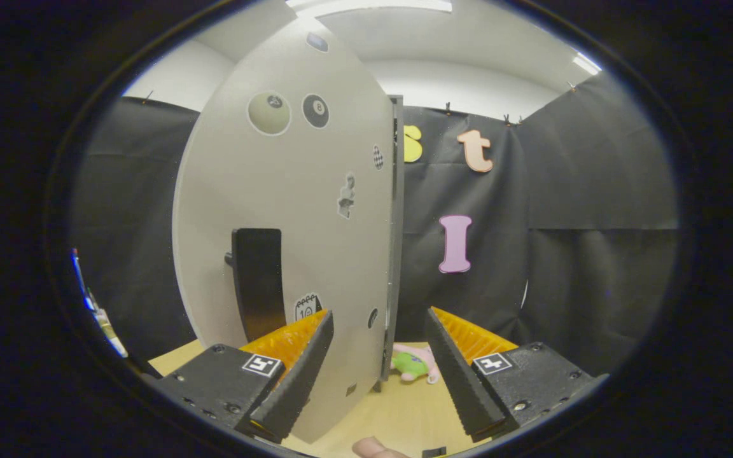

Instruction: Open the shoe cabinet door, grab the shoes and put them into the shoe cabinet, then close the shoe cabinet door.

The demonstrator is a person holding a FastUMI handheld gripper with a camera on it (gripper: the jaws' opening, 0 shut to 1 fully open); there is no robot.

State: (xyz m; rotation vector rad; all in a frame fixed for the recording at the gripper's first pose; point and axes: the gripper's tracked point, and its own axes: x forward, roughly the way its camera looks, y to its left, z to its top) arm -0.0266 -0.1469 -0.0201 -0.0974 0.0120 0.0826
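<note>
My gripper [379, 356] gapes before the pale grey shoe cabinet door [290, 210] (2 billiard-ball stickers [291, 112] up top), its handle [257, 283] black. Beyond, the shoes [415, 364] are pink and green on a light wood table [398, 413].

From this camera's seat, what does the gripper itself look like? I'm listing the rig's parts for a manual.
The gripper has two wedge-shaped fingers with finely ribbed inner faces and ridged slanted backs. Each is mounted on a black block with screws, and each block carries a small square black-and-white marker. The fingers stand open. A fingertip of the person shows below them.
</note>
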